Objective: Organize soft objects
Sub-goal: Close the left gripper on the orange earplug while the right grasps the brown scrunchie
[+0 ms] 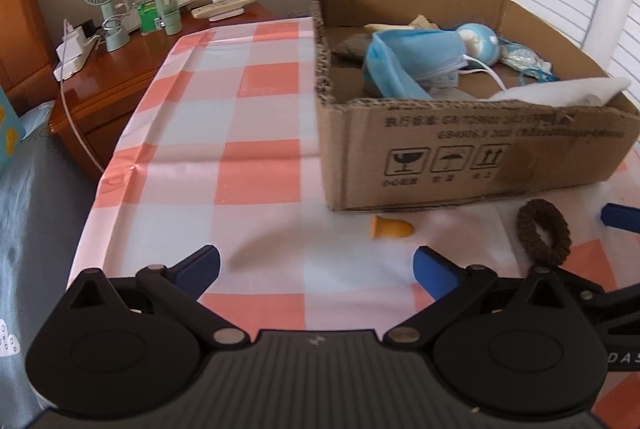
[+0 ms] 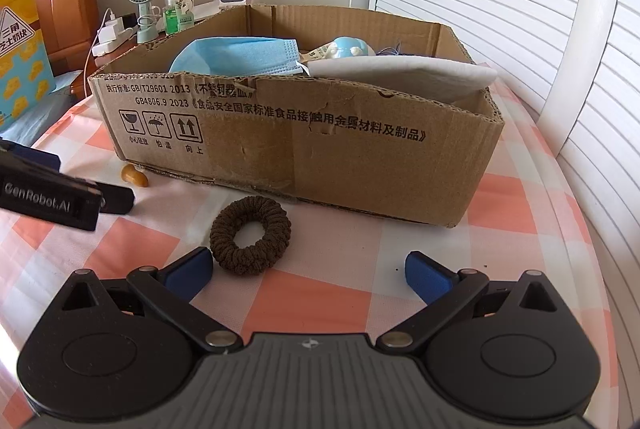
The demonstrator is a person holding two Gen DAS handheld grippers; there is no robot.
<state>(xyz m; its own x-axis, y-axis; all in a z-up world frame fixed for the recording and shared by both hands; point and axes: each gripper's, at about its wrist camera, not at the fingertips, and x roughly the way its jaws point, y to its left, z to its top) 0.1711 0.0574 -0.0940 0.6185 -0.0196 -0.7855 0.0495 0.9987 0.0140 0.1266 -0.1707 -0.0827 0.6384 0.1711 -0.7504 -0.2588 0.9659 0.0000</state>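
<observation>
The brown hair tie (image 2: 251,235) is seen lying flat on the checked table (image 2: 340,293), just in front of the cardboard box (image 2: 304,145) and clear of its front wall. From the right gripper (image 2: 308,271) it lies ahead and toward the left-hand pad (image 2: 192,271), which nearly touches its rim; the jaws are spread wide and nothing is held. Being a ring, it has no long axis to be lined up with (any pinch across one side of the loop would serve).

The left gripper (image 1: 318,269) is likewise spread and empty. A small orange cone-shaped piece (image 1: 390,228) lies ahead of it, close to the box's front wall, its length running parallel to that wall.

The right gripper is judged the nearer one for the hair tie, and a slight shift leftward would be needed before closing. A blue face mask (image 2: 240,55) and white cloth (image 2: 404,73) are already in the box.
</observation>
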